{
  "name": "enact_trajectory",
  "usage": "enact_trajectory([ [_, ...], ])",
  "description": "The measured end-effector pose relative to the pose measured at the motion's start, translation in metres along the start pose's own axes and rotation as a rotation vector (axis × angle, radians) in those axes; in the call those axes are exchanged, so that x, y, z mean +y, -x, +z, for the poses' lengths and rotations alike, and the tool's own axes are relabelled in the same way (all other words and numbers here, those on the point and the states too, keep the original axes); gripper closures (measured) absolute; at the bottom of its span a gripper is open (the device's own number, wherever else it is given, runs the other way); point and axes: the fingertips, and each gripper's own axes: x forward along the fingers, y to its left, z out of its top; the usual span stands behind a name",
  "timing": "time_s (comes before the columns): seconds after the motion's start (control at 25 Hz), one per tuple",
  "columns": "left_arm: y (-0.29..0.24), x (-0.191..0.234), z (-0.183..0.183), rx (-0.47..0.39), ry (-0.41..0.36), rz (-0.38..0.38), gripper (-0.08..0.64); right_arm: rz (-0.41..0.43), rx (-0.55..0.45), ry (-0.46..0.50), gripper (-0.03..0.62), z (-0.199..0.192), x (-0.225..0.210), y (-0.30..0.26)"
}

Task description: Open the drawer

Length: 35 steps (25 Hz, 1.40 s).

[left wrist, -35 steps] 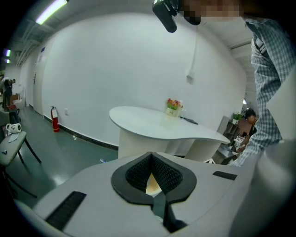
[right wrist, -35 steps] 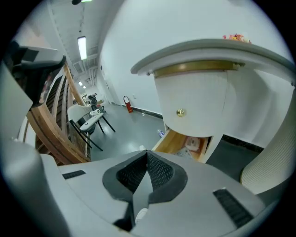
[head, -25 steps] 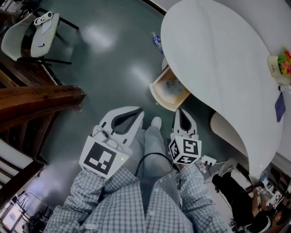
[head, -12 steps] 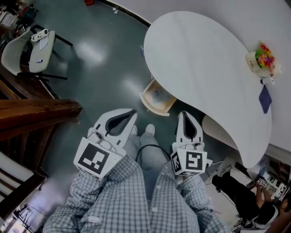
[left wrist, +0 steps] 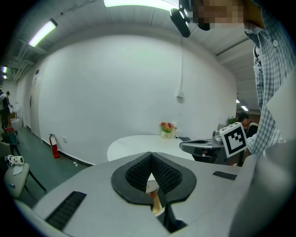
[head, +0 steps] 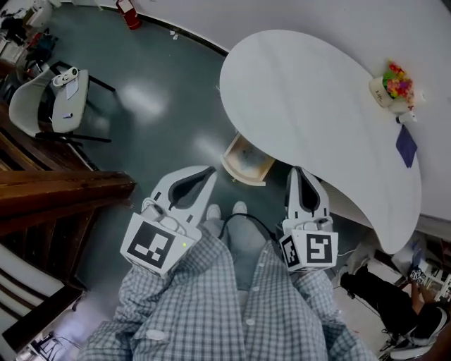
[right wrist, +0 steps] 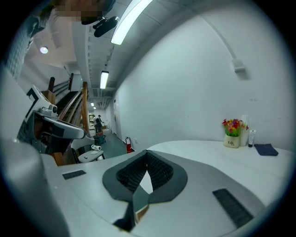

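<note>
Right gripper (head: 301, 173) farther right now; it and left gripper (head: 210, 174) closed, empty, near drawer (head: 246, 162).

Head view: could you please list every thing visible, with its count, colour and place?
table: one, white, upper right
drawer: one, light wood, pulled out under the table's near edge
flower pot: one, white with colourful flowers, far end of the table
folded cloth: one, dark blue, beside the pot
chair: one, white, upper left
fire extinguisher: one, red, by the wall
shoes: two, pale, between the grippers
left gripper: one, white, jaws together, empty
right gripper: one, white, jaws together, empty
</note>
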Motion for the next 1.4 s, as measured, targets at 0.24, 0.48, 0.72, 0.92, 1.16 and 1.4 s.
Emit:
enact_trajectory([
  [0.24,0.001,0.007,0.018,-0.036,-0.006,0.01,0.557,0.0,-0.055,0.056,0.583,0.024,0.001,-0.002],
  [0.48,-0.002,0.007,0.027,-0.052,-0.036,0.008,0.557,0.013,-0.066,0.065,0.583,0.031,0.0,-0.008],
  [0.72,-0.003,0.008,0.027,-0.039,-0.035,0.009,0.557,0.021,-0.065,0.062,0.583,0.032,0.0,-0.013],
  [0.92,-0.003,0.007,0.025,-0.037,-0.046,0.002,0.557,0.027,-0.063,0.056,0.583,0.031,0.002,-0.014],
  [1.16,-0.007,0.0,0.021,-0.022,-0.049,-0.019,0.557,0.034,-0.053,0.054,0.583,0.028,0.001,-0.011],
  [1.4,-0.006,0.0,0.023,-0.027,-0.052,-0.01,0.557,0.044,-0.048,0.062,0.583,0.028,0.003,-0.012],
])
